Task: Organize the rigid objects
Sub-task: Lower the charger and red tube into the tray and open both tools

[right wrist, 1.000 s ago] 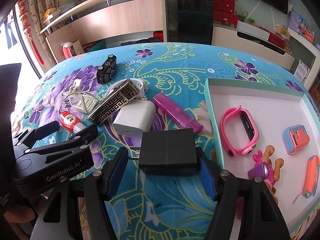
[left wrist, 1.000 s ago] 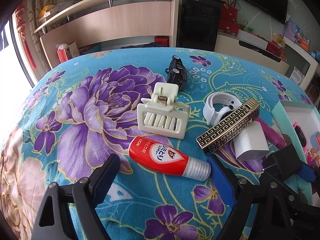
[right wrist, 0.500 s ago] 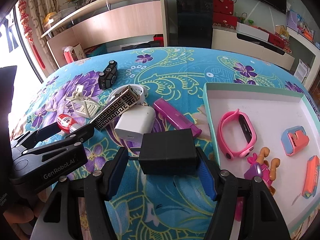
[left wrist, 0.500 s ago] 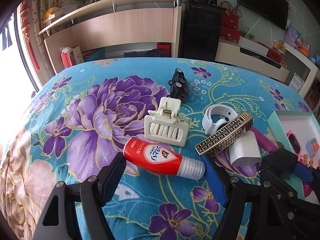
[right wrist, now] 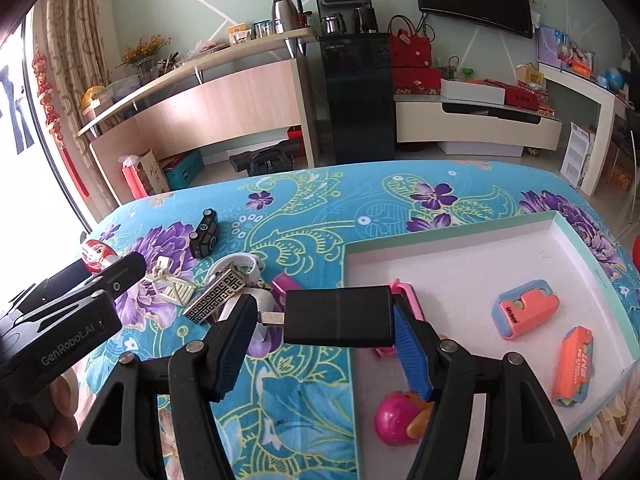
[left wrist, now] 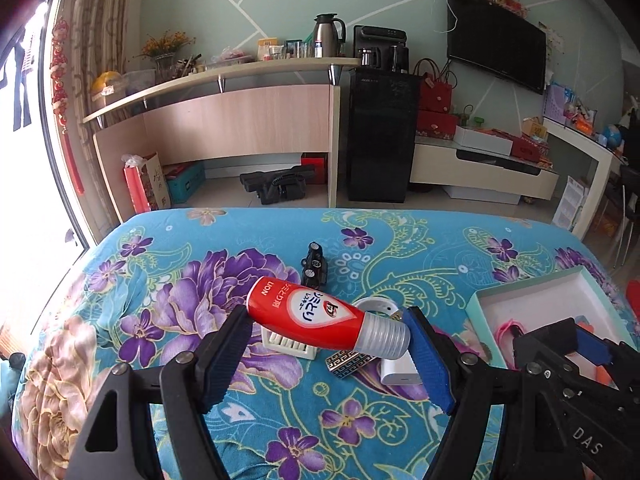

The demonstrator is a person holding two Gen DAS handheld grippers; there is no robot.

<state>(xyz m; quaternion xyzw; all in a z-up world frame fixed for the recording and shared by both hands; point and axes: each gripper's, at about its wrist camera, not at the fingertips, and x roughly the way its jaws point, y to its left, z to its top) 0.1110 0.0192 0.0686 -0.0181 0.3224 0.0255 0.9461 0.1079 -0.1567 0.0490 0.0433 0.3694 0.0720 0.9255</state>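
The red glue bottle hangs clear of the flowered blue cloth, clamped lengthwise in the left gripper: one pad presses its red base, the other its ribbed clear cap. The jaws closed further onto it within the last second. Under and behind it lie the cream hair clip, the gold-patterned lighter, the white charger block, a white watch band and, farther off, a small black toy car.

The right gripper holds the flat black box across its width, also lifted off the cloth, at the near left edge of the white tray. The box partly hides a pink watch in the tray. Also in the tray: a blue-and-coral block, an orange case to the right, and a pink round toy nearest. A magenta bar lies on the cloth just left of the box.
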